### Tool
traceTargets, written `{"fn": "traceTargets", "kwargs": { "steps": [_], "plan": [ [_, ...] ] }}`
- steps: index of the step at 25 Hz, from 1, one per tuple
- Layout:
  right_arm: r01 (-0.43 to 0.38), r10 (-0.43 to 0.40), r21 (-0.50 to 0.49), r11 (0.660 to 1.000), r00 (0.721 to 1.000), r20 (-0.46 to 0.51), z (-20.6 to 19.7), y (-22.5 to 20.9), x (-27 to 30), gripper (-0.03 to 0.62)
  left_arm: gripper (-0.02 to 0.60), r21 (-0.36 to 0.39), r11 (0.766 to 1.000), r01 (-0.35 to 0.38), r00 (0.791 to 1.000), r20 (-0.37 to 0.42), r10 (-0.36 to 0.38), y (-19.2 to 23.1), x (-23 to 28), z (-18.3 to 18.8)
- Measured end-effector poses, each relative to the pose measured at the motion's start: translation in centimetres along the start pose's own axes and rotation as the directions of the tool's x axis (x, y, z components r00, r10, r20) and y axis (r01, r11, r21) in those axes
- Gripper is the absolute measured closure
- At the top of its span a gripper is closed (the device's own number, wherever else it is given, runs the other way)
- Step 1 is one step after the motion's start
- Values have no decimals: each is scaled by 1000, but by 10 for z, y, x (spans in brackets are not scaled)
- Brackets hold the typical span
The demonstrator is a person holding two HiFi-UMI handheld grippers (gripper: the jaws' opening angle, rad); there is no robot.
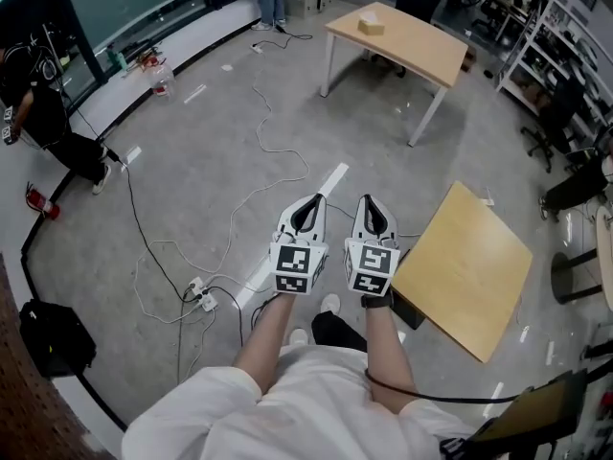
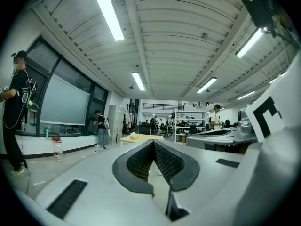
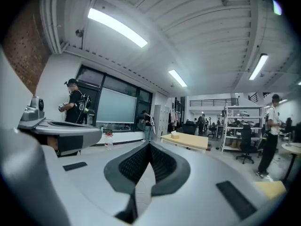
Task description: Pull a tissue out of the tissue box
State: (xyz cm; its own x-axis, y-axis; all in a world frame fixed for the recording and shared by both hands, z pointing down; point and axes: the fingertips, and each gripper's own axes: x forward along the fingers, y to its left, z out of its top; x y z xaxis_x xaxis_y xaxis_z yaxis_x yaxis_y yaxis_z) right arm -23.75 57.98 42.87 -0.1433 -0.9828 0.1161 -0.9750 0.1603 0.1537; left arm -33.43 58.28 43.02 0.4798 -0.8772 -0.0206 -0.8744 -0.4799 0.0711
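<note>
Left gripper (image 1: 313,199) and right gripper (image 1: 368,200): jaws pressed together, empty, well short of table (image 1: 421,51). Tissue box (image 1: 371,25) on table, near one end. Only head view shows floor power strip (image 1: 201,296).

Left gripper (image 1: 307,205) and right gripper (image 1: 372,205), well short of table (image 1: 412,41): I read shells as smooth, matt pale-grey plastic. Pads (image 2: 141,161) black, rubbery-looking, fine grid texture. Table top: light wood look, smooth, satin. Table legs: white, painted-metal look. Tissue box (image 1: 371,25) on table: tan, matt, cardboard-like from here. Floor (image 1: 211,151) around table: grey, smooth, faint sheen. Person's sleeve (image 1: 220,391), far side of grippers from table: white cloth, matt.
</note>
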Motion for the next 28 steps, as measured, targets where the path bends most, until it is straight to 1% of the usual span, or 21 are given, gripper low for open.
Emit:
{"fn": "traceTargets", "kwargs": {
  "steps": [2,5,7,9,13,16,19,22,25,28],
  "plan": [
    [19,-18,37,999,1000,-21,-3,-10,20,599,581,-6,1000,-11,1000,1,11,11,16,-3],
    [5,-1,103,995,999,-44,-14,-15,56,599,581,-6,1000,-16,1000,-16,16,29,45,-12],
    [-19,24,103,994,999,-44,-18,-16,86,599,581,-12,1000,-20,999,-28,19,42,72,-16],
    [-35,39,98,995,999,-33,-15,-24,119,599,581,1,1000,-8,999,-34,8,48,106,-15],
    [-17,15,92,996,1000,19,14,-68,183,599,581,19,999,32,999,-9,-32,52,193,8],
    [32,-37,91,995,998,50,30,-122,214,599,581,31,996,88,996,10,-88,34,257,24],
    [98,-103,109,989,994,40,28,-180,235,599,581,40,986,163,987,4,-163,5,317,29],
    [159,-163,101,982,986,27,25,-228,248,599,581,33,972,233,972,-6,-233,-23,369,29],
    [226,-229,106,968,973,11,18,-272,244,599,581,23,952,306,952,-29,-305,-59,404,23],
    [309,-308,142,940,951,-36,-6,-316,237,599,581,24,924,382,923,-61,-380,-97,429,10]
  ]
}}
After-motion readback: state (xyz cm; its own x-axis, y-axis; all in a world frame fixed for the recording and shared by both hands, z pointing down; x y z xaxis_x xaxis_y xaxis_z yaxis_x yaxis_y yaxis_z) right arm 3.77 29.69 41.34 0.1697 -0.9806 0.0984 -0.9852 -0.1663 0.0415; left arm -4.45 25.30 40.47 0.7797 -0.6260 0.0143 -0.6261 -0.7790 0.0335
